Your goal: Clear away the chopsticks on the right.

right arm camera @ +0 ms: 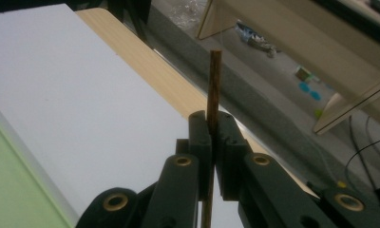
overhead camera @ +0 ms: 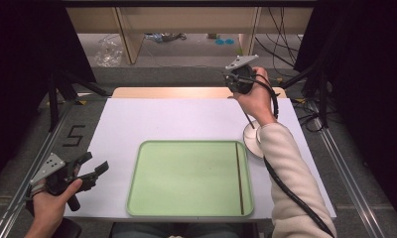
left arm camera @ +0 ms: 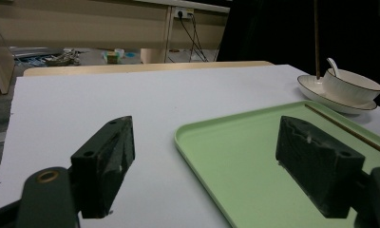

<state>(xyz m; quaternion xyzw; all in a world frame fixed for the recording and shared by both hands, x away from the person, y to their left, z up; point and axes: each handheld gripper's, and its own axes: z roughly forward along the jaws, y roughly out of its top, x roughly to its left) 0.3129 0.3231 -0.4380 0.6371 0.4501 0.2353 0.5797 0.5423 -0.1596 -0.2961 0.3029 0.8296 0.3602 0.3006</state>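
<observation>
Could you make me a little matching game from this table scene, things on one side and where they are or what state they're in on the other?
Things:
1. left gripper
2. right gripper
3. green tray
4. spoon

Places or states:
A. lying in the white bowl
B. jaws apart, holding nothing
C. shut on a thin brown stick
D. a second brown stick lies along its right side

Pairs: 1-B, 2-C, 3-D, 4-A

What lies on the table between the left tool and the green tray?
Nothing: in the high view, only bare white table cover separates the left tool from the green tray. The left gripper view shows the same bare stretch.
</observation>
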